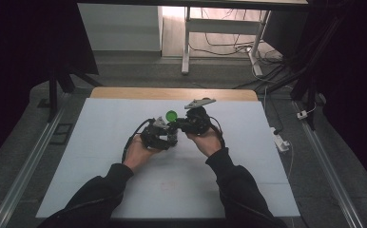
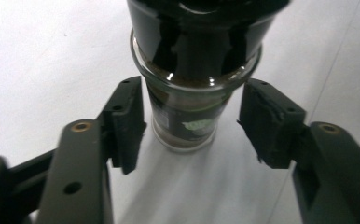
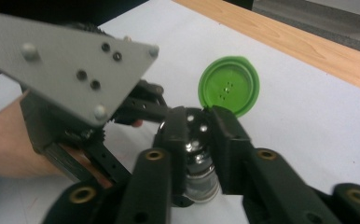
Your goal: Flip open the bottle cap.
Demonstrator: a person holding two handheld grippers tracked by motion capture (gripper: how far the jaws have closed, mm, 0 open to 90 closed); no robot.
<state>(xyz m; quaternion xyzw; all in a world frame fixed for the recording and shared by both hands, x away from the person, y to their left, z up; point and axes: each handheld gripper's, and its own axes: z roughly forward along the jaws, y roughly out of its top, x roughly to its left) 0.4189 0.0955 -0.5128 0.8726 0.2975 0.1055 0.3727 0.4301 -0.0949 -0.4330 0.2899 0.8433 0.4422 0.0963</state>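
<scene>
Two grippers meet over a small glass jar point(image 2: 187, 119) that stands near the middle of the white table point(image 1: 101, 142), a little toward its far edge, and the work in hand looks like opening or dispensing from its flip-top cap. In the right gripper view the right gripper point(image 3: 194, 135) has its jaws pressed against the jar's top, pinching the dark shaker section just below the green lid point(image 3: 229, 85), which stands flipped up and open on its hinge. In the left gripper view the left gripper point(image 2: 192, 123) has its jaws spread on either side of the jar's lower glass body, the left pad close to the glass and the right pad clearly apart from it, so it braces nothing yet. The high view shows both hands close together with the green lid between the grippers. My reading is that the jar is held from above while the lower grip is not yet made; the next move probably calls for the left jaws to come together squarely on the glass, gently enough not to tip or slide the jar
</scene>
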